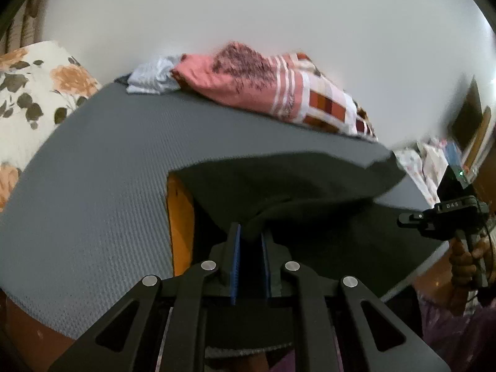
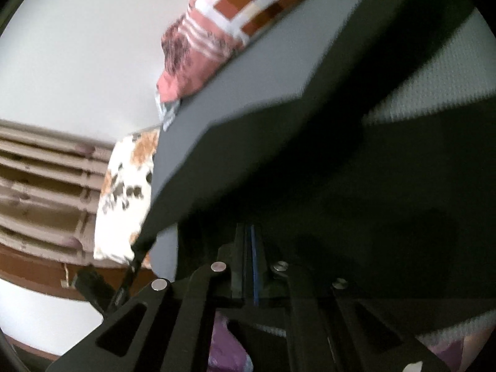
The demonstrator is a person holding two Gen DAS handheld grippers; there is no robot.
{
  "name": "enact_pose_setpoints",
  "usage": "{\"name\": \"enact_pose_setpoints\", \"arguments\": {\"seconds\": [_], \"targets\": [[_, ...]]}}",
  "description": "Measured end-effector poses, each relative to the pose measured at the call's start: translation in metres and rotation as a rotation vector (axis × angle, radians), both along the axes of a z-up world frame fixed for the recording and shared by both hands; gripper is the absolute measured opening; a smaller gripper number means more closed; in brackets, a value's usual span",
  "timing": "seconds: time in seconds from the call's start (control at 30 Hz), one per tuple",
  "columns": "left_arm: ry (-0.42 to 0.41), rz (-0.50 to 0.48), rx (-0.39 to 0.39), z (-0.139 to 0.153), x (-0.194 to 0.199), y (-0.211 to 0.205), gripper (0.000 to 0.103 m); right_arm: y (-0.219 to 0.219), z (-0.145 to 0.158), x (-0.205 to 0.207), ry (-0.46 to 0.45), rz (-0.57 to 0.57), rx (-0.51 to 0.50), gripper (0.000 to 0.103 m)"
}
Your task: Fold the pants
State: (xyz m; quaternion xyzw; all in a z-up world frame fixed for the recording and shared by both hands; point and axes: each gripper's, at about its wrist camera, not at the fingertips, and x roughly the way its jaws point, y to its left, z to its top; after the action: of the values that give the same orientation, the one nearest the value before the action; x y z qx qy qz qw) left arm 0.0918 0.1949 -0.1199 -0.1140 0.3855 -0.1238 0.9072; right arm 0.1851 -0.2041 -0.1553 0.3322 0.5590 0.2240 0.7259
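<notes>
The dark grey pants [image 1: 294,186] lie partly on a grey textured mat [image 1: 77,201], with one part lifted off it. My left gripper [image 1: 249,232] is shut on a bunched fold of the pants, pinched between its blue pads. At the right edge of the left wrist view, a hand holds my right gripper [image 1: 406,220] low over the pants. In the right wrist view the pants [image 2: 310,170] rise as a raised sheet from my right gripper [image 2: 251,229]. Its jaws are together, with the dark cloth at their tips.
A pink patterned cloth [image 1: 263,83] and a light blue cloth [image 1: 152,77] lie at the mat's far edge. A floral pillow [image 1: 34,93] sits to the left. An orange wooden surface [image 1: 179,217] shows under the mat. The wall behind is white.
</notes>
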Motion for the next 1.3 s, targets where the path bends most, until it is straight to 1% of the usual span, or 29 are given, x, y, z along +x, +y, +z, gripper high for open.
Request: {"name": "enact_pose_setpoints", "arguments": {"seconds": [0.07,0.1,0.17,0.2,0.23,0.27,0.3,0.33,0.37,0.4,0.47,0.5,0.53,0.57,0.6,0.63,0.67,0.7,0.77,0.83,0.97,1.1,1.2,1.3], "targets": [[0.009,-0.015,0.018,-0.004,-0.003,-0.007,0.013,-0.001,-0.009,-0.011,0.023,0.006,0.004,0.004],[0.014,-0.021,0.025,-0.006,-0.003,-0.008,0.013,-0.002,-0.014,-0.012,0.034,0.004,0.025,0.004],[0.020,-0.019,0.026,-0.007,-0.002,-0.009,0.013,-0.012,-0.017,-0.008,0.039,-0.034,0.078,0.005],[0.018,-0.015,0.017,-0.006,-0.002,-0.008,0.013,-0.018,-0.016,-0.002,0.039,-0.059,0.096,0.008],[0.012,-0.012,0.012,-0.004,-0.003,-0.007,0.013,-0.023,-0.014,0.007,0.034,-0.071,0.116,0.009],[0.007,-0.011,0.014,-0.003,-0.003,-0.007,0.013,-0.027,-0.011,0.014,0.035,-0.083,0.104,0.012],[0.004,-0.012,0.017,-0.002,-0.003,-0.007,0.013,-0.033,-0.008,0.025,0.039,-0.115,0.080,0.030],[0.003,-0.012,0.018,-0.001,-0.003,-0.008,0.013,-0.036,-0.008,0.032,0.037,-0.130,0.080,0.065],[0.004,-0.011,0.016,-0.001,-0.003,-0.008,0.013,-0.039,-0.007,0.041,0.032,-0.150,0.083,0.078],[0.006,-0.011,0.013,-0.001,-0.003,-0.008,0.013,-0.042,-0.007,0.050,0.030,-0.173,0.079,0.082],[0.007,-0.009,0.012,-0.002,-0.003,-0.008,0.013,-0.044,-0.007,0.067,0.021,-0.179,0.082,0.081],[0.009,-0.009,0.010,-0.002,-0.003,-0.008,0.013,-0.043,-0.007,0.077,0.019,-0.176,0.056,0.080],[0.012,-0.009,0.007,-0.003,-0.003,-0.007,0.013,-0.043,-0.010,0.083,0.038,-0.186,0.037,0.078],[0.014,-0.008,0.007,-0.003,-0.003,-0.007,0.013,-0.045,-0.016,0.088,0.062,-0.200,0.054,0.076],[0.014,-0.008,0.007,-0.003,-0.003,-0.006,0.013,-0.044,-0.024,0.094,0.091,-0.201,0.090,0.063],[0.016,-0.008,0.004,-0.003,-0.003,-0.005,0.013,-0.043,-0.029,0.098,0.103,-0.189,0.087,0.041],[0.019,-0.007,0.002,-0.003,-0.002,-0.005,0.013,-0.040,-0.032,0.101,0.109,-0.177,0.072,0.027],[0.021,-0.007,0.004,-0.003,-0.002,-0.005,0.013,-0.039,-0.034,0.102,0.104,-0.168,0.072,0.009],[0.028,-0.006,0.011,-0.003,-0.001,-0.004,0.013,-0.036,-0.031,0.097,0.071,-0.157,0.057,0.007],[0.034,0.000,0.011,-0.002,-0.003,-0.002,0.013,-0.032,-0.021,0.085,0.018,-0.142,0.038,0.006],[0.049,0.024,0.000,-0.002,-0.009,0.010,0.013,-0.033,-0.005,0.047,-0.010,-0.116,0.054,0.006],[0.082,0.037,0.006,-0.008,-0.015,0.018,0.013,-0.029,-0.006,0.008,0.013,-0.085,0.060,0.006],[0.098,0.041,0.012,-0.012,-0.021,0.019,0.013,-0.022,-0.016,-0.015,0.044,-0.067,0.049,0.006],[0.103,0.044,0.027,-0.014,-0.025,0.020,0.013,-0.016,-0.029,-0.028,0.079,-0.047,0.042,0.006]]}}
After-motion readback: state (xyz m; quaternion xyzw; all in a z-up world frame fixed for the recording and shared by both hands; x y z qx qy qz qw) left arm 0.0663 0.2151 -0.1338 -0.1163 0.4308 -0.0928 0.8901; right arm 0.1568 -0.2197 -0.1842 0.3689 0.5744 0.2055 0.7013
